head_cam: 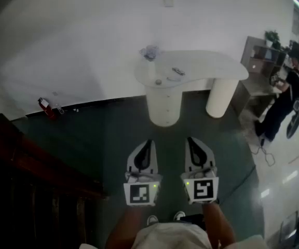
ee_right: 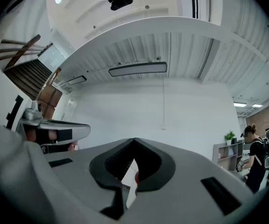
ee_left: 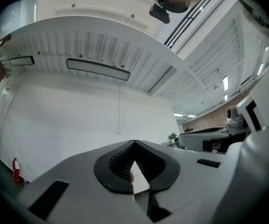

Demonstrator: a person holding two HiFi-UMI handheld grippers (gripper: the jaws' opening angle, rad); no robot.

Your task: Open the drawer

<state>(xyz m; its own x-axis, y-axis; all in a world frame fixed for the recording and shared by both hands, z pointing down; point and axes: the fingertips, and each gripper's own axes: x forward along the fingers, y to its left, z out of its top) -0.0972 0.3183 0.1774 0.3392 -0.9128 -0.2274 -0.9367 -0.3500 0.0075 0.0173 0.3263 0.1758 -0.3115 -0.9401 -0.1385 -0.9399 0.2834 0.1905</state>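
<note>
Head view looks steeply down on left gripper (head_cam: 149, 142) and right gripper (head_cam: 190, 139); their views face one white wall (head_cam: 61, 35).

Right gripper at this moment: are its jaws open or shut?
Shut. In the right gripper view the right gripper has its jaw tips meeting, nothing held between them.

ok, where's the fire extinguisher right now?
Head view, left side: the fire extinguisher sits on the floor against the white wall, left of the white table.
</note>
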